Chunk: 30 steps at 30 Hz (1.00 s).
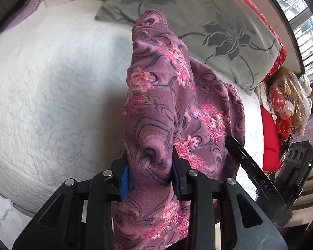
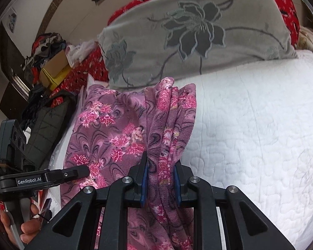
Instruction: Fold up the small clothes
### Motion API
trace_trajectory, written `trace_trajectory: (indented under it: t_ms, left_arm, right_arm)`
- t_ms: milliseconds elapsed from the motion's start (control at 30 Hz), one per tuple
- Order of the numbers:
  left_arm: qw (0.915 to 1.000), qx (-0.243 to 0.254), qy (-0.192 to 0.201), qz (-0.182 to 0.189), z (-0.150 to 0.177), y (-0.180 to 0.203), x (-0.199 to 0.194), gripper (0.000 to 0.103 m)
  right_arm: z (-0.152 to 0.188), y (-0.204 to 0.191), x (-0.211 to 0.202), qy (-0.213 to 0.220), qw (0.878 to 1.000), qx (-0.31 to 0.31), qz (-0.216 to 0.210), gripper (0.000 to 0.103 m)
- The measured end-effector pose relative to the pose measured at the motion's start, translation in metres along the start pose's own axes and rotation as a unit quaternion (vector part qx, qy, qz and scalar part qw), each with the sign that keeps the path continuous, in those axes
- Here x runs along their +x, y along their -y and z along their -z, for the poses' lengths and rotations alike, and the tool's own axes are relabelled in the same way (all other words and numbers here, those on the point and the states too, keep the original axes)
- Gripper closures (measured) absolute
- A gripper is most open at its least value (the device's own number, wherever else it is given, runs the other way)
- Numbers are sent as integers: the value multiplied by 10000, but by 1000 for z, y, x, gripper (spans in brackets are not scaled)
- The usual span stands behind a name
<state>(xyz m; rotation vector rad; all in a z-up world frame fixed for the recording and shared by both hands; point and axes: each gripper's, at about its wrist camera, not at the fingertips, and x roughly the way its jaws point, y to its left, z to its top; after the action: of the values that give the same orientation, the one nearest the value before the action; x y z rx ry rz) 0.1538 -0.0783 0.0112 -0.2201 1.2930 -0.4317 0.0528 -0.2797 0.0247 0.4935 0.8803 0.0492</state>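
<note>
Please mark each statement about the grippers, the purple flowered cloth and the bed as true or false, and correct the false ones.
1. Both grippers pinch the purple flowered garment. True.
2. The left gripper is open and empty. False: its pads clamp bunched fabric.
3. The grey flowered pillow lies beyond the garment. True.
4. The quilt is blue. False: it is white.
5. The right gripper holds several gathered layers. True.

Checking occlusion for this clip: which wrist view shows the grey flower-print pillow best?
The right wrist view: the grey flower-print pillow lies nearly whole across the top, only its lower edge hidden behind the purple floral garment. In the left wrist view the pillow is cut by the frame's top edge and partly covered by the lifted garment.
</note>
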Motion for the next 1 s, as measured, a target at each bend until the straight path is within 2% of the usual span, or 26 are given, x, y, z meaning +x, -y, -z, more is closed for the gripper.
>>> trace_trajectory:
  t_ms: [133, 200, 267, 367, 433, 467, 567, 600, 633, 700, 800, 867, 933, 967, 1000]
  left_arm:
    - [9994, -162, -293, -24, 8, -15, 25, 70]
    - [9993, -230, -300, -8, 10, -24, 32, 62]
    - [9989, -282, -334, 141, 9, -31, 35, 58]
    - [9980, -317, -394, 368, 8, -41, 32, 57]
    - [9982, -306, -244, 454, 7, -47, 19, 57]
    - [9988, -242, -13, 419, 5, -48, 9, 57]
    - [9982, 9, 518, 310, -9, -41, -14, 59]
    - [9975, 122, 627, 299, -16, -34, -17, 59]
    - [9973, 222, 648, 281, -22, -29, -17, 59]
    - [9966, 474, 650, 181, -37, -12, -7, 59]
    - [9954, 778, 542, -162, -55, 5, 21, 59]
    - [9926, 954, 490, -565, -64, 11, 43, 58]
    - [9898, 1058, 453, -838, -68, 13, 60, 55]
    - [9894, 1048, 398, -922, -71, 11, 68, 53]
    - [9904, 981, 341, -912, -74, 7, 76, 49]
  right_arm:
    - [12, 8, 20, -289, 9994, 97, 145, 83]
    - [18, 15, 31, -412, 9987, 158, 261, 82]
    - [21, 26, 36, -409, 9984, 352, 170, 80]
    - [22, 41, 43, -555, 9961, 685, 63, 67]
    - [20, 48, 42, -594, 9951, 792, -12, 64]
    - [18, 50, 40, -568, 9950, 821, -15, 64]
    - [4, 50, 25, -173, 9956, 912, 139, 60]
    - [-2, 47, 23, -39, 9961, 878, 39, 60]
    - [-10, 42, 25, 12, 9968, 793, -90, 60]
    - [-21, 34, 35, -65, 9982, 595, -27, 60]
    - [-32, 24, 59, -237, 9989, 392, 85, 65]
    - [-37, 21, 72, -215, 9993, 259, 169, 76]
    - [-40, 24, 82, -192, 9991, 146, 360, 92]
    - [-40, 28, 86, -191, 9986, 168, 473, 95]
    - [-40, 33, 88, -147, 9983, 210, 523, 92]
